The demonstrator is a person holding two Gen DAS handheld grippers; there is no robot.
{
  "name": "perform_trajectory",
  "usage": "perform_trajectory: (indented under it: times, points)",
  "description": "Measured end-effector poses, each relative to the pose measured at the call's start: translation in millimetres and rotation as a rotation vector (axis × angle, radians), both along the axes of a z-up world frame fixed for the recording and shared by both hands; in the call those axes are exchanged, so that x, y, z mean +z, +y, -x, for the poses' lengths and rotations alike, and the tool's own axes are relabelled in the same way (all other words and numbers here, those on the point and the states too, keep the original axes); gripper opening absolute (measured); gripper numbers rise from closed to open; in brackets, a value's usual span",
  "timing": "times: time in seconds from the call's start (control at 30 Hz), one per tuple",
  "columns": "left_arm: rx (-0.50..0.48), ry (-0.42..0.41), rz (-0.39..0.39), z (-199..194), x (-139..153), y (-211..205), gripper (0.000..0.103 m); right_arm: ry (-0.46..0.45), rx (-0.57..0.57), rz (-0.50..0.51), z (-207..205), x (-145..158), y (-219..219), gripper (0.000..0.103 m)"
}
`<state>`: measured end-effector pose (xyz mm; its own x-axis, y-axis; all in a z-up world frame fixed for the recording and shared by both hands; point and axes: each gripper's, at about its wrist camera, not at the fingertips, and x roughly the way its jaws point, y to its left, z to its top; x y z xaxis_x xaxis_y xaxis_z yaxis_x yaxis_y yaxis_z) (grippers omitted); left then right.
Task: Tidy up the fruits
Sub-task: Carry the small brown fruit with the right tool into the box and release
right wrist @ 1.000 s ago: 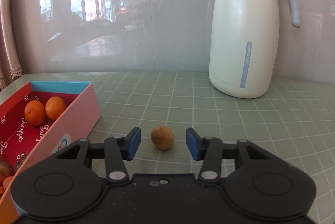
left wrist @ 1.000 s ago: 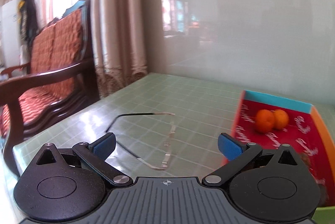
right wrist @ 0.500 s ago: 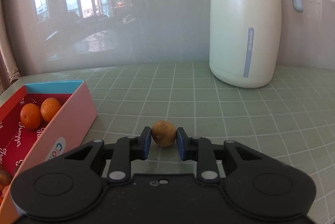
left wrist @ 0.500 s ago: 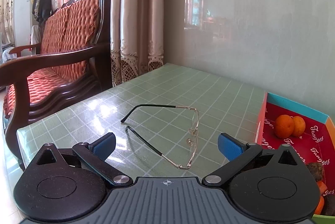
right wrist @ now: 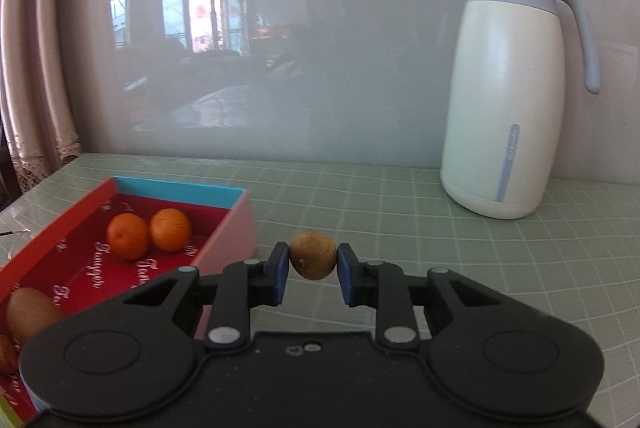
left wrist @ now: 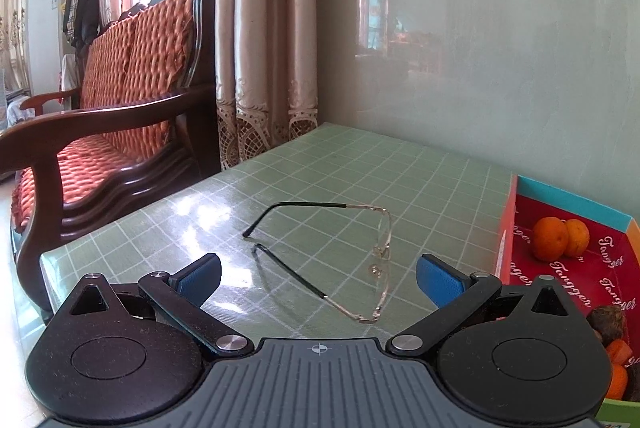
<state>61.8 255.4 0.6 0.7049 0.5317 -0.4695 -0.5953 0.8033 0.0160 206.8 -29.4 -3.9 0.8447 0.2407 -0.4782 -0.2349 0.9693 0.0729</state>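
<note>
**One brown fruit gripped, beside the box**

Two orange fruits (right wrist: 148, 236) sit side by side at the far end of a red-lined box (right wrist: 224, 248) on the green checked counter (right wrist: 440, 240). The right gripper (right wrist: 313, 270) has its jaws clenched on a small brown fruit (right wrist: 313, 255), held just right of the box's pink wall and clear of the counter. A larger brown fruit (right wrist: 28, 312) lies at the box's near end. Far right stands a white jug (right wrist: 508, 107) with a grey lid.

The left gripper (left wrist: 318, 278) hovers with jaws spread wide and nothing between them. Just beyond it, glasses (left wrist: 352, 252) lie on the counter, left of the box (left wrist: 505, 228). A wooden bench (left wrist: 112, 131) with orange cushions stands far left, beside a curtain (left wrist: 264, 27).
</note>
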Motion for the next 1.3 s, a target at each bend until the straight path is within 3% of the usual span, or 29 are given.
perform_trajectory:
  times: [0.43, 1.1, 1.17, 1.23, 1.3]
  points:
    - [0.007, 0.009, -0.006, 5, -3, 10, 0.103, -0.084, 0.185, 0.020, 29, 7, 56, 0.025]
    - [-0.007, 0.019, -0.019, 5, -3, 4, 0.103, -0.069, 0.219, 0.017, 35, 3, 70, 0.025]
    - [-0.009, 0.022, -0.023, 5, -3, 3, 0.103, -0.054, 0.225, 0.025, 34, 1, 71, 0.030]
    - [-0.010, 0.024, -0.025, 4, -4, 2, 0.103, -0.064, 0.207, 0.034, 34, -2, 71, 0.047]
    - [-0.012, 0.024, -0.025, 4, -3, 2, 0.103, -0.069, 0.203, 0.022, 35, 2, 67, 0.048]
